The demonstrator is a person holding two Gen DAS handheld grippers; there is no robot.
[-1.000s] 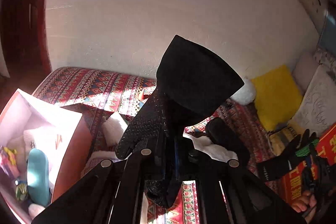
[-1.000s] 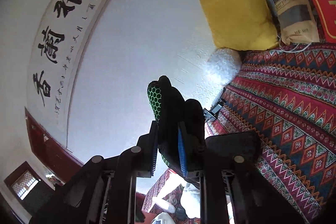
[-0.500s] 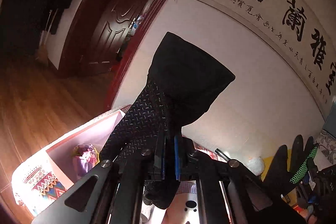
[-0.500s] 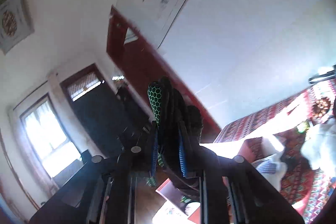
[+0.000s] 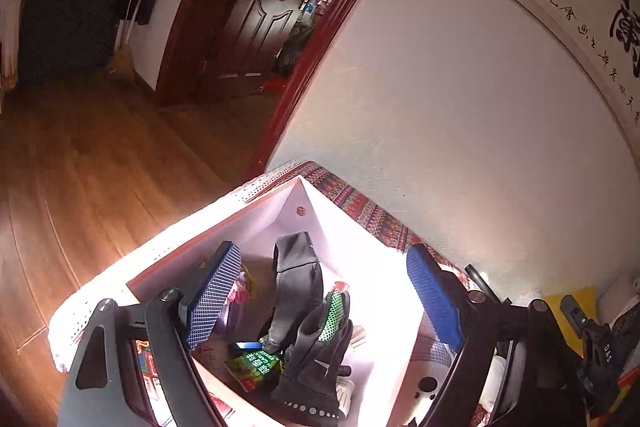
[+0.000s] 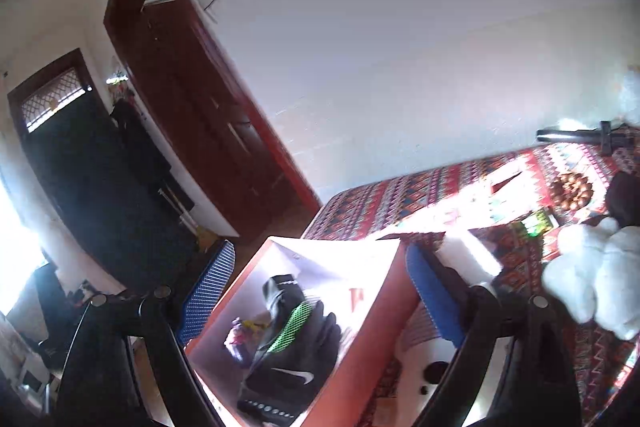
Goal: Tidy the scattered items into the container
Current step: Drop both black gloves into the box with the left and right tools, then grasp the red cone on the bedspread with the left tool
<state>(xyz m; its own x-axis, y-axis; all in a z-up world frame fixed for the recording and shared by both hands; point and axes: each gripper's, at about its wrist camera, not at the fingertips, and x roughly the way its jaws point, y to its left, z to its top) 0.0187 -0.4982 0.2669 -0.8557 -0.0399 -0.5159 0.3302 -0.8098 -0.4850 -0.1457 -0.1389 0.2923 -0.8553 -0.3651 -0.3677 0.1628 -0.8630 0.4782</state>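
Note:
The container is a box with white inside walls (image 5: 352,239) and an orange-red outside (image 6: 380,327), standing on the patterned bedspread. In it lie a plain black glove (image 5: 298,275) and, on top, a black glove with green mesh (image 5: 320,343) (image 6: 296,347). A green packet (image 5: 256,367) and a small doll (image 5: 240,291) lie beside them. My left gripper (image 5: 320,295) hangs over the box, jaws opening, with nothing pressed between its blue pads (image 5: 212,295). My right gripper (image 6: 320,295) is also over the box, jaws opening and holding nothing.
The red patterned bedspread (image 6: 400,199) runs along a white wall. A white plush toy (image 6: 596,287), a brown round item (image 6: 570,189) and a green packet (image 6: 538,221) lie on it to the right. Left of the bed are wooden floor (image 5: 80,167) and a dark red door (image 5: 260,7).
Both grippers swung left to the box and went from shut to open. The plain black glove left the left jaws, the green-mesh glove left the right jaws, and both now lie in the box.

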